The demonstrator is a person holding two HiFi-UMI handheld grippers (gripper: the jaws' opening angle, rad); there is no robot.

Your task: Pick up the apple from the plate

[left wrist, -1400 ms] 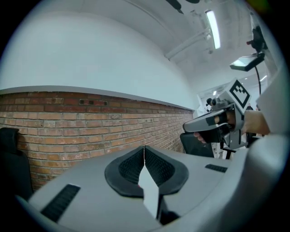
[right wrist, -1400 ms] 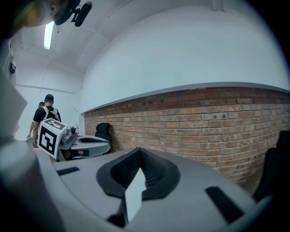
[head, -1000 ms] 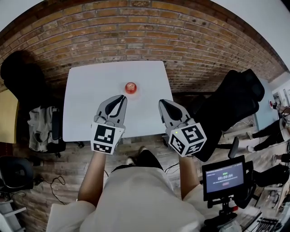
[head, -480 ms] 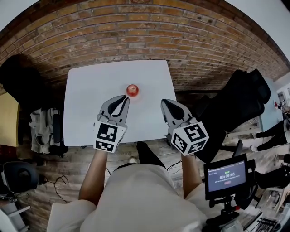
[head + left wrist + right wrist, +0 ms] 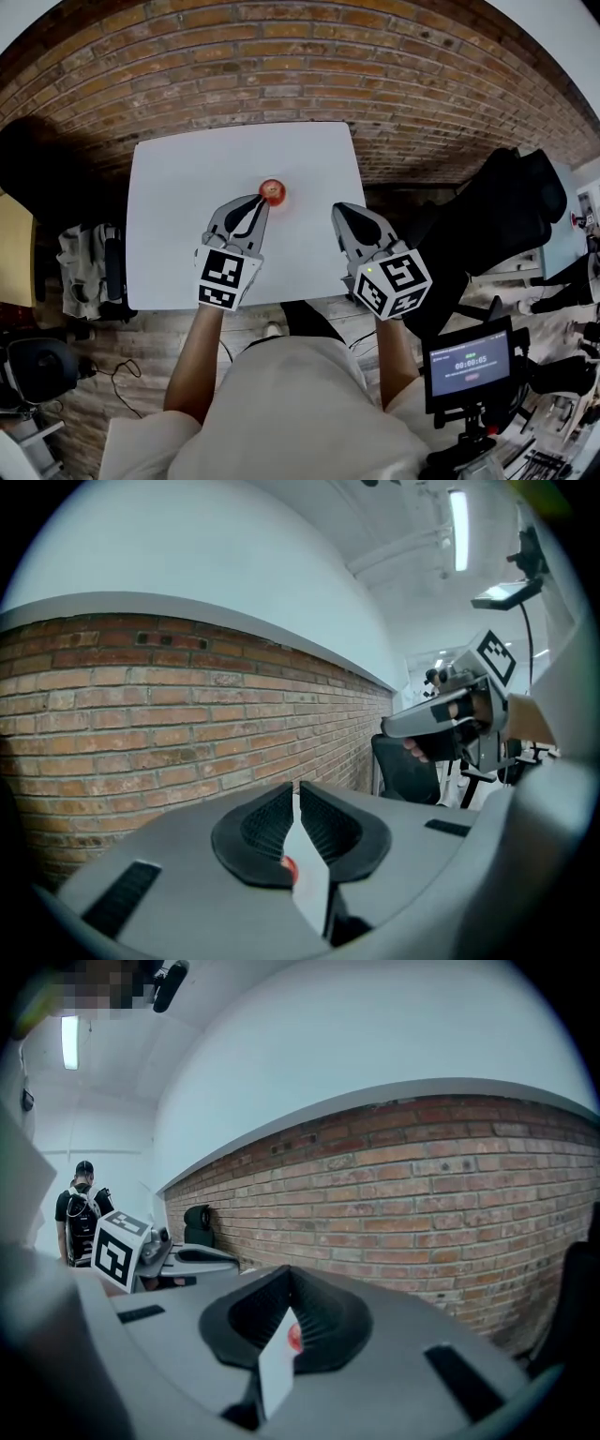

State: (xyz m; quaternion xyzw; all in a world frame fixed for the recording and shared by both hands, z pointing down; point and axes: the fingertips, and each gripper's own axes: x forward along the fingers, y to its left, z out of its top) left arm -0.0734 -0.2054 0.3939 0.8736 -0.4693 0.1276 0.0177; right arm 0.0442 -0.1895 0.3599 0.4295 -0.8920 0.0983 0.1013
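A small red apple (image 5: 272,191) sits near the middle of the white table (image 5: 178,206); whatever plate is under it blends with the tabletop. My left gripper (image 5: 260,201) is shut and empty, its tip just short of the apple on the near left. A sliver of the apple (image 5: 289,866) shows through the gap below the left gripper's (image 5: 297,785) closed jaws. My right gripper (image 5: 338,210) hovers over the table's right side, well right of the apple, jaws together and empty. The right gripper view shows the apple (image 5: 295,1337) through the slit under my right gripper's (image 5: 289,1269) tips.
A brick wall (image 5: 281,75) runs behind the table. Black chairs stand at the left (image 5: 47,169) and right (image 5: 506,216). A screen on a stand (image 5: 469,364) is at the lower right. A person (image 5: 80,1213) stands far off in the right gripper view.
Both grippers have moved forward over the table and a little down. The left tip has closed in on the apple. Neither jaw state changed.
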